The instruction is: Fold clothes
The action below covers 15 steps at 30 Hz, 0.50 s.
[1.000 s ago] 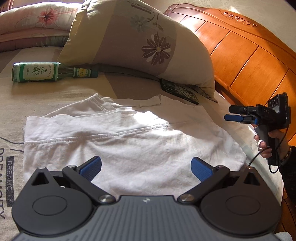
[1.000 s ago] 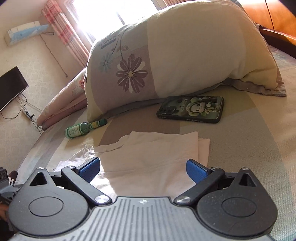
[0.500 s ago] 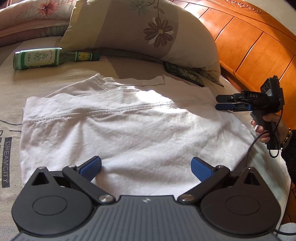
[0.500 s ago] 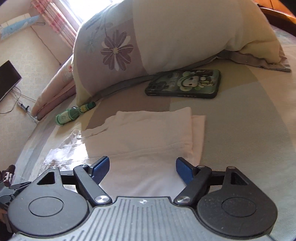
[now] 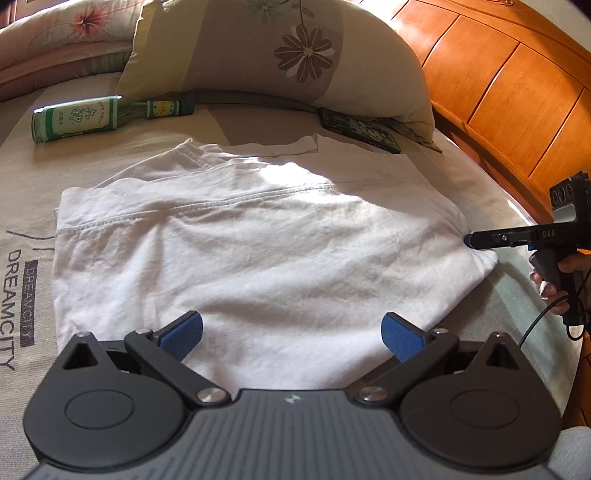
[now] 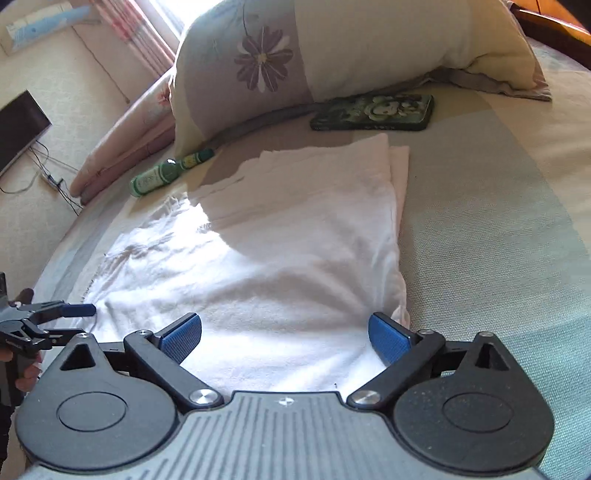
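A white shirt [image 5: 258, 251], partly folded, lies flat across the middle of both views on a beige bed [image 6: 498, 229]. The left gripper [image 5: 291, 330] sits at the lower centre of its view, jaws wide apart over the shirt's near edge. The right gripper [image 6: 284, 332], likewise spread wide, hovers over the shirt's right corner; in the left view it enters from the right edge, held by a hand [image 5: 561, 280].

Behind the shirt, a green bottle [image 5: 92, 118] lies on its side at upper left. A phone [image 6: 373, 112] rests beside a large flowered pillow [image 5: 280, 55]. A wooden headboard [image 5: 509, 92] fills the upper right. In the right view, a dark screen [image 6: 18, 129] and curtains [image 6: 144, 33] show at upper left.
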Each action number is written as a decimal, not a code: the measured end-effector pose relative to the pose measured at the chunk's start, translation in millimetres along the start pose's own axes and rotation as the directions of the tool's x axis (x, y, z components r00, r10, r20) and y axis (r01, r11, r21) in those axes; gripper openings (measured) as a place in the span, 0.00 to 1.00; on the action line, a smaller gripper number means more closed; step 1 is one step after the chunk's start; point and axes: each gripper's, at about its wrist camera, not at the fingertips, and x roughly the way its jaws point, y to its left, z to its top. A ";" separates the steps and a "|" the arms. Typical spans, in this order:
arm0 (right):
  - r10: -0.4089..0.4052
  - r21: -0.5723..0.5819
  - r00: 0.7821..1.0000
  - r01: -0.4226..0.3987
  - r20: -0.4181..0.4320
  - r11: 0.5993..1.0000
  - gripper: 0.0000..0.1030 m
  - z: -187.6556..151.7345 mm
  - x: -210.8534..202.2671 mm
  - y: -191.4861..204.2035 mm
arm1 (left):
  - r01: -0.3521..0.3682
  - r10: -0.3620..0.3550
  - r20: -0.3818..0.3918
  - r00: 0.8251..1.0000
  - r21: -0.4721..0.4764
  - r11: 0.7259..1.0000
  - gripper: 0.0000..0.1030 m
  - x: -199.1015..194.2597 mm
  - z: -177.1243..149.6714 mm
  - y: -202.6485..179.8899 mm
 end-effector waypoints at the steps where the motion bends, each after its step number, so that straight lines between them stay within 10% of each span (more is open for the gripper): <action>1: -0.005 -0.010 1.000 0.005 0.003 1.000 0.96 -1.9 0.1 2.3 | -0.009 0.009 -0.010 1.000 -0.013 1.000 0.99 -2.0 -4.5 6.1; 15: -0.106 -0.171 0.994 0.105 0.001 0.980 1.00 -19.9 12.8 42.8 | -0.017 0.018 -0.011 1.000 0.076 0.997 0.99 9.5 -5.2 -20.6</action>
